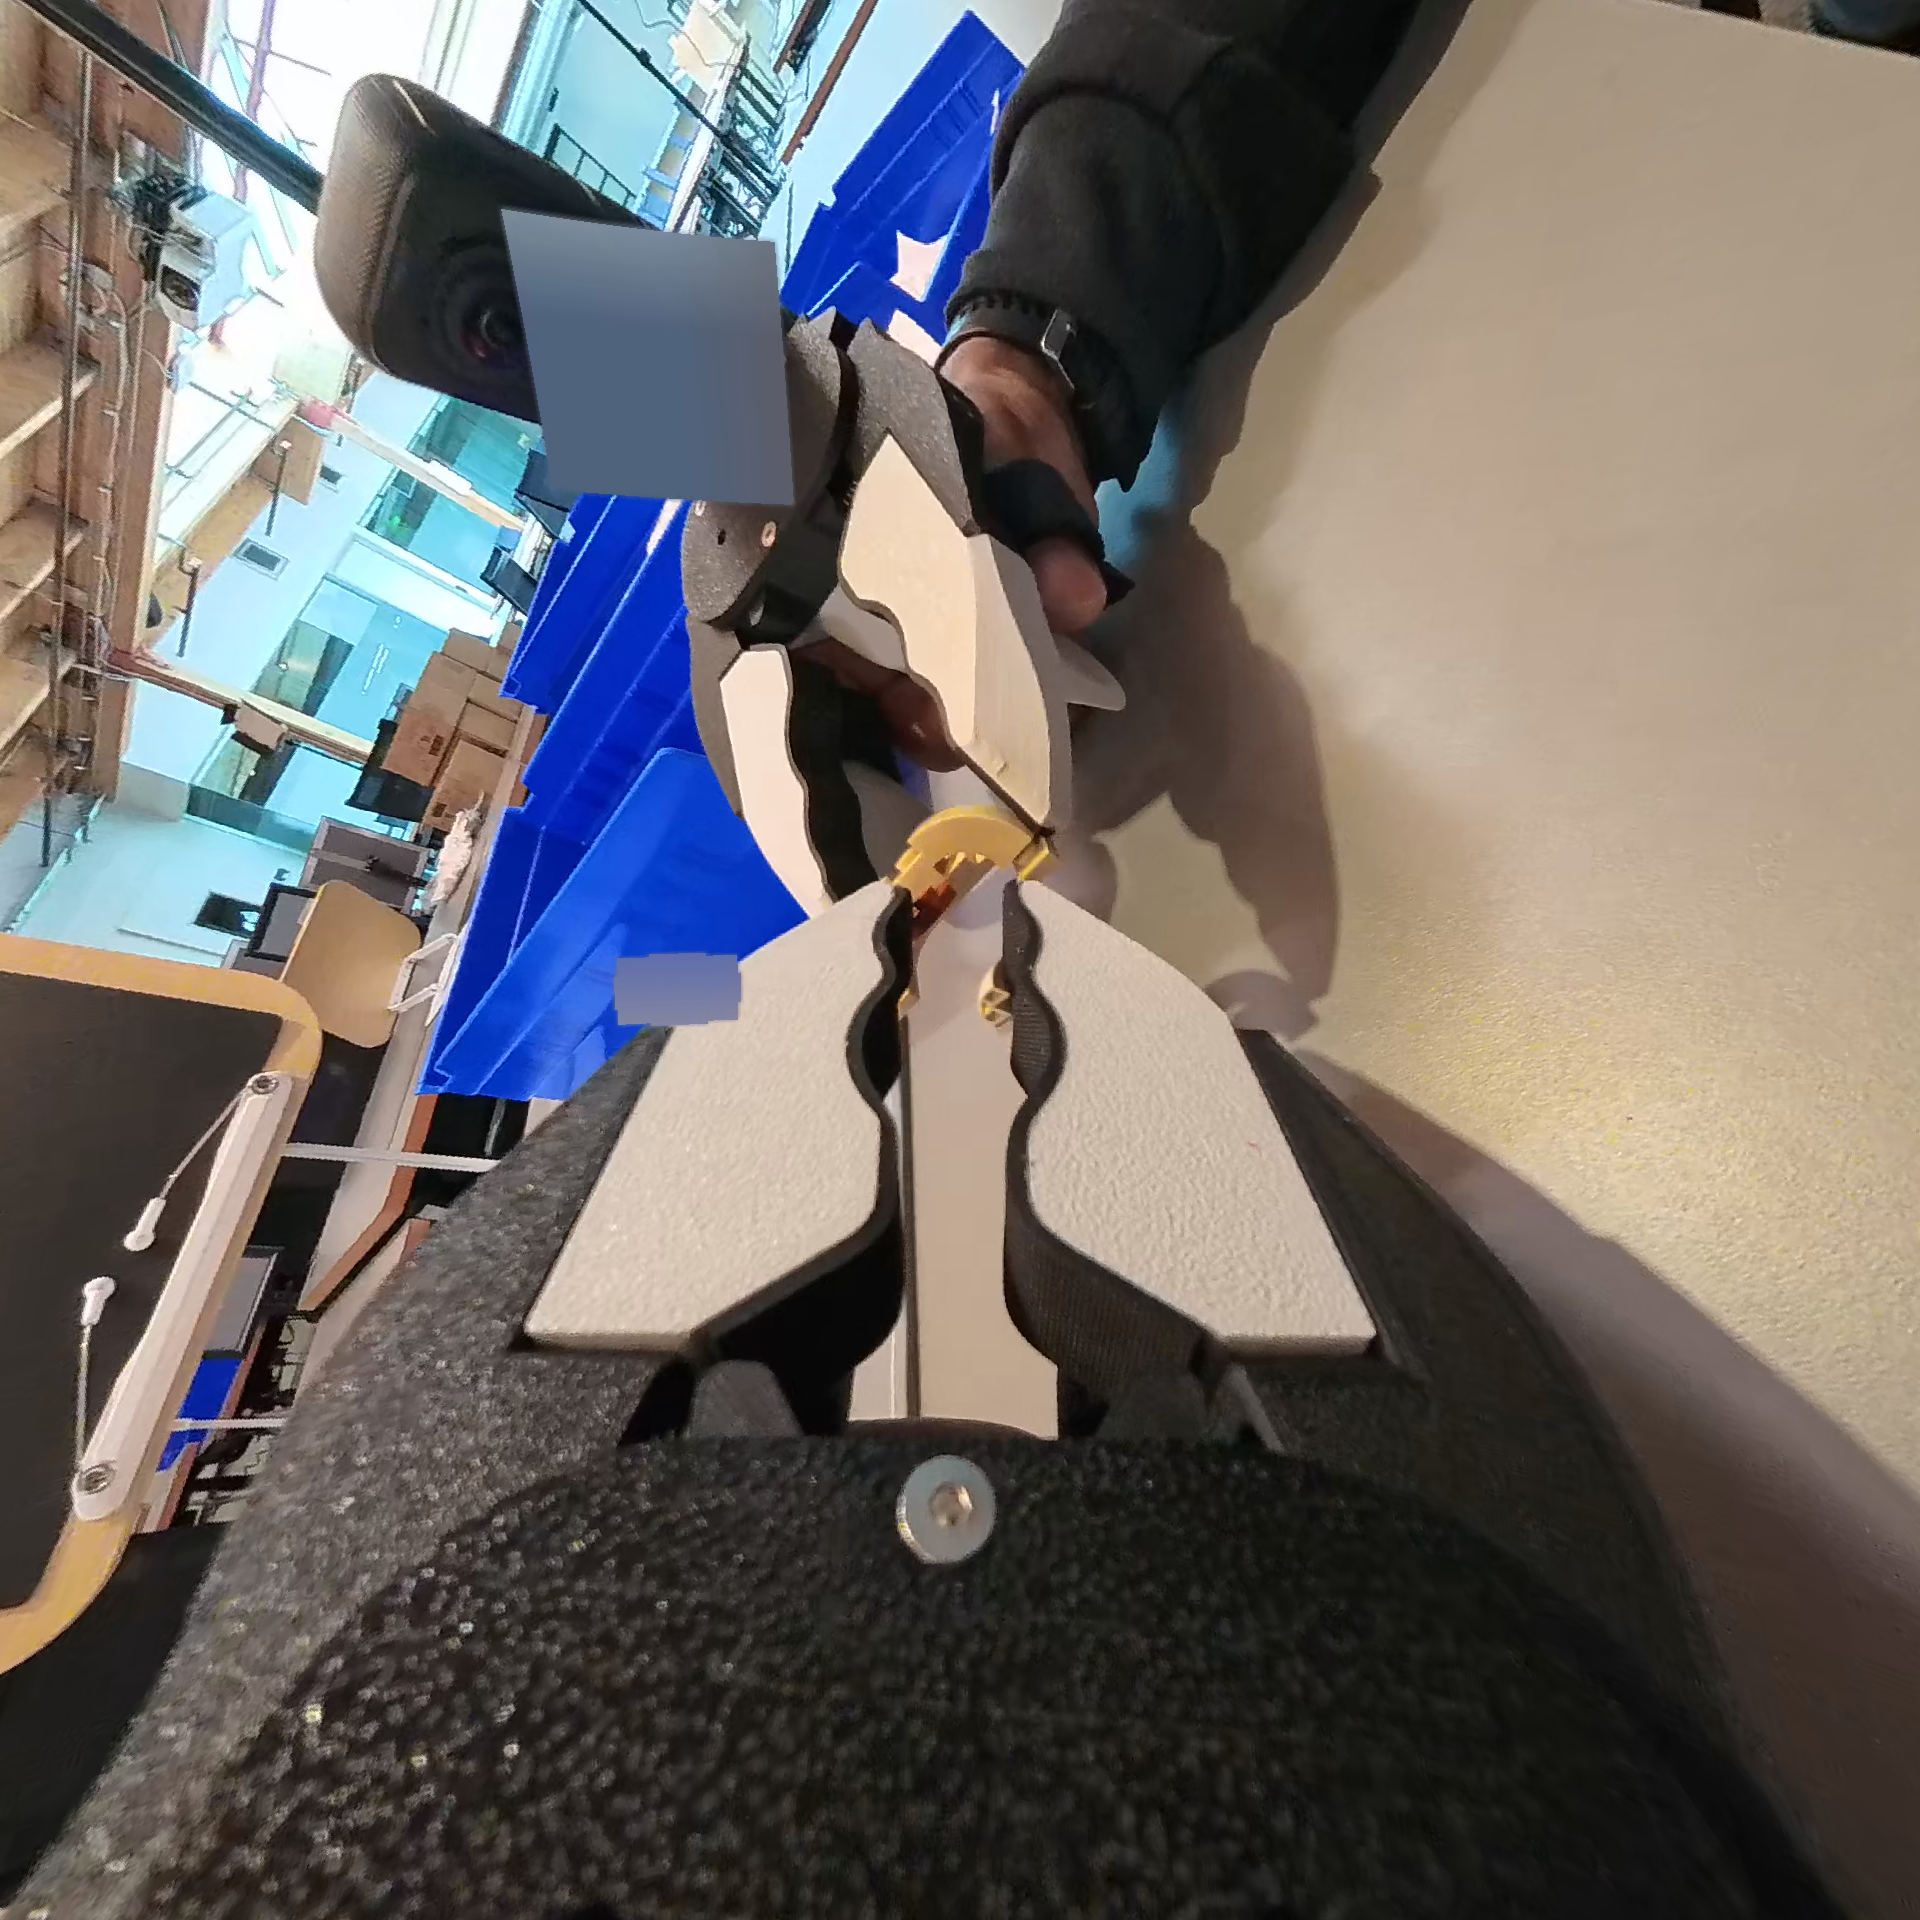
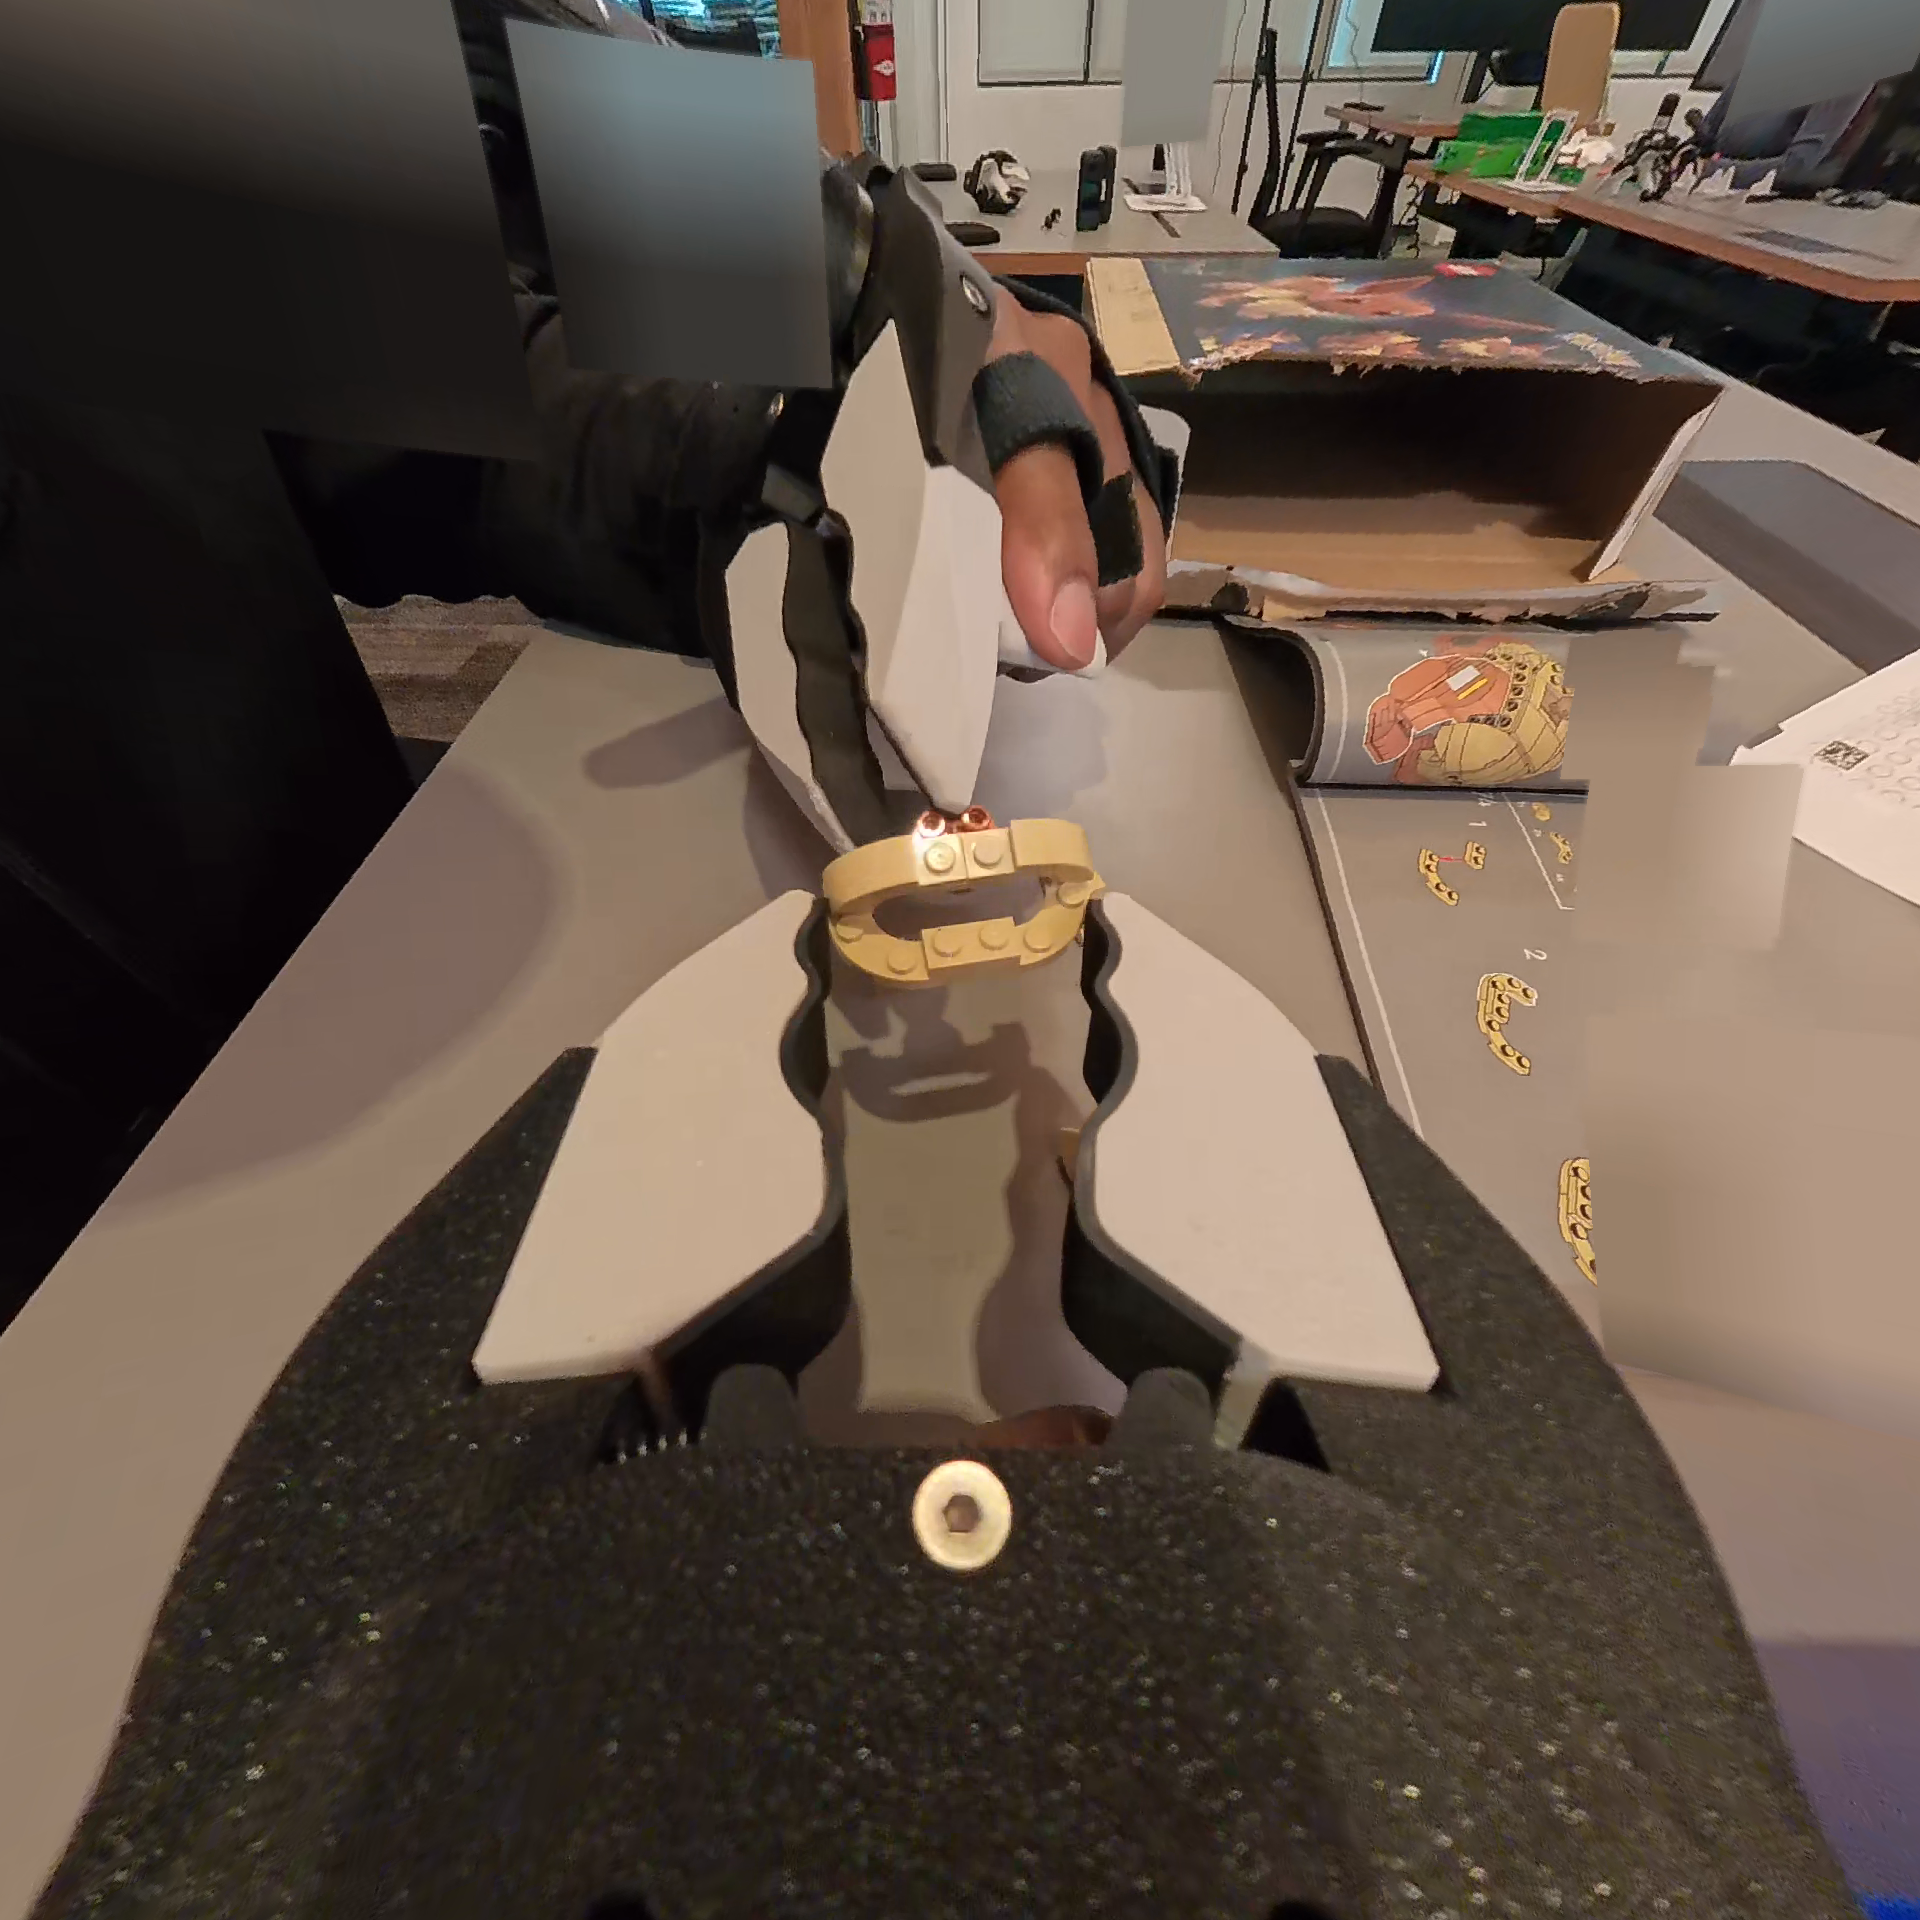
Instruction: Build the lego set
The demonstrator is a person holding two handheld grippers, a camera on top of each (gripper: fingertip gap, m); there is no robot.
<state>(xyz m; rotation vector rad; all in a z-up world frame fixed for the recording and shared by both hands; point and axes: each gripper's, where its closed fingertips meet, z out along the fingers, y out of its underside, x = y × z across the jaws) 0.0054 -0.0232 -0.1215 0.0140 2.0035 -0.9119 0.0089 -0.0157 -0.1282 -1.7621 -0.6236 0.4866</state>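
Note:
My right gripper [image 2: 961, 925] is shut on a tan oval ring of studded bricks [image 2: 956, 940], pads pressed on its two ends, and holds it above the grey table [image 2: 644, 894]. My left gripper [image 2: 920, 805] comes down from above to the ring's far side. It is shut on a small orange brick [image 2: 951, 823] that touches the ring's far edge. In the left wrist view the left gripper [image 1: 961, 899] has the orange brick [image 1: 928, 906] at its left pad. The tan ring [image 1: 971, 840] curves just beyond, held by the right gripper's fingers [image 1: 997, 707].
A torn open cardboard box [image 2: 1403, 447] and an open instruction booklet [image 2: 1455, 935] lie on the table to the right, with a paper sheet [image 2: 1860, 769] beyond. Blue bins [image 1: 623, 883] stand stacked past the table edge. A person's hands hold both grippers. Both grippers' tips are close together, under 4 cm apart.

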